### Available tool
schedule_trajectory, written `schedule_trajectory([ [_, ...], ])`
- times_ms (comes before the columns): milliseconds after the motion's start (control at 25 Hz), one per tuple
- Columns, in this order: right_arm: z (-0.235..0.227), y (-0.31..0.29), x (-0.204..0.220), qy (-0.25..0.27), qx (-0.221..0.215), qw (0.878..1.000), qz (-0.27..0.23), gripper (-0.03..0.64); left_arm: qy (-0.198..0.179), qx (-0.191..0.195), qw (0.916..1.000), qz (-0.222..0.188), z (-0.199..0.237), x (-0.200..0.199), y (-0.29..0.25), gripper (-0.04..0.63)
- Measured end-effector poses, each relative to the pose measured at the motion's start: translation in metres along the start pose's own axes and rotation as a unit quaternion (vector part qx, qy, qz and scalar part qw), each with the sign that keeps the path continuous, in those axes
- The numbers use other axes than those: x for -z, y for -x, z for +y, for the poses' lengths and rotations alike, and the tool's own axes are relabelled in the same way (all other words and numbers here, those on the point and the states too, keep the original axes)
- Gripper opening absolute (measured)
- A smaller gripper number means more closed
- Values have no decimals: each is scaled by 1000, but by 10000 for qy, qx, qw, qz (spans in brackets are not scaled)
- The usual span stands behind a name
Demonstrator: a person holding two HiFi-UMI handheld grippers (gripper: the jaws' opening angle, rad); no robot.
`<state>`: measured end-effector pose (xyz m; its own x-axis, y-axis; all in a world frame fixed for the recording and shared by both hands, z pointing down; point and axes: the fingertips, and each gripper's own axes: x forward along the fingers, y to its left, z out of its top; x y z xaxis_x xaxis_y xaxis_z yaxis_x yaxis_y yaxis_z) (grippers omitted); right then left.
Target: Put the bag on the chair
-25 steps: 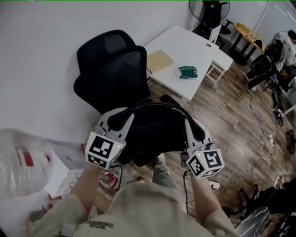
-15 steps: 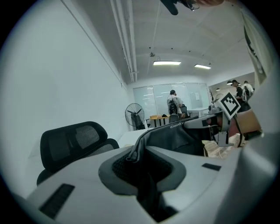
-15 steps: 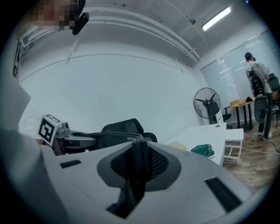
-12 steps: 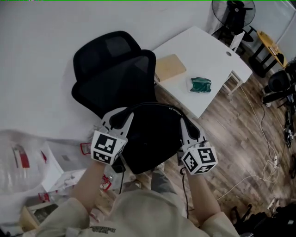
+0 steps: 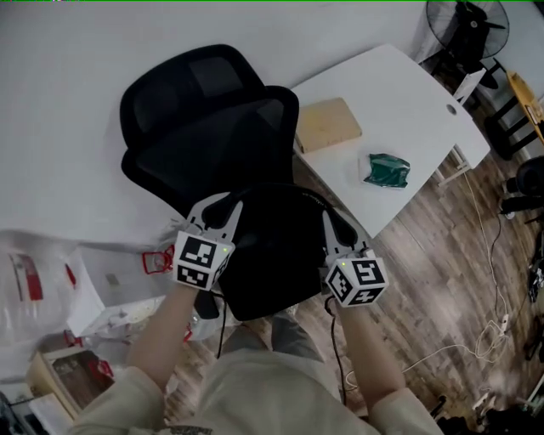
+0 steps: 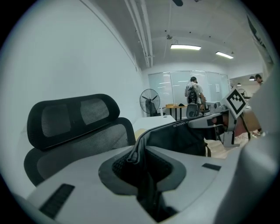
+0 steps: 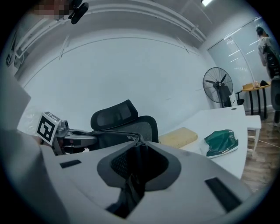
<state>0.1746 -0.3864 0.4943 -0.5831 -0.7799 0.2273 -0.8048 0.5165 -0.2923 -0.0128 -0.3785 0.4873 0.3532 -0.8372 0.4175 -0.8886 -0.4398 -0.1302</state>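
A black bag (image 5: 276, 255) hangs between my two grippers, in front of the black mesh office chair (image 5: 212, 136). My left gripper (image 5: 218, 212) is shut on the bag's left strap end. My right gripper (image 5: 342, 228) is shut on the right strap end. In the left gripper view the strap (image 6: 136, 151) runs down between the jaws, with the bag (image 6: 183, 138) and the chair (image 6: 74, 118) beyond. In the right gripper view the strap (image 7: 133, 151) sits in the jaws, with the chair (image 7: 124, 116) behind. The bag hides the chair's seat.
A white table (image 5: 416, 102) stands right of the chair, with a tan box (image 5: 327, 125) and a green pouch (image 5: 388, 170) on it. Plastic bags and boxes (image 5: 59, 280) lie on the floor at the left. A fan (image 5: 463, 21) and cables (image 5: 489, 255) are at the right.
Both grippers have kept their hold on the bag and carried it a little closer to the chair. The view has swung left, so the table sits further right.
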Motion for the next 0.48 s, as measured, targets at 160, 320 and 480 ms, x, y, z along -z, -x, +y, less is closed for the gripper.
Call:
schedule_trajectory([
  [160, -14, -26, 17, -48, -74, 9999, 121, 48, 44, -136, 9998, 119, 7, 22, -20, 71],
  [320, -23, -44, 36, -140, -91, 9997, 181, 49, 33, -226, 9994, 248, 13, 40, -36, 71],
  [480, -29, -58, 58, -145, -103, 9994, 301, 49, 66, -226, 9991, 363, 18, 63, -53, 71],
])
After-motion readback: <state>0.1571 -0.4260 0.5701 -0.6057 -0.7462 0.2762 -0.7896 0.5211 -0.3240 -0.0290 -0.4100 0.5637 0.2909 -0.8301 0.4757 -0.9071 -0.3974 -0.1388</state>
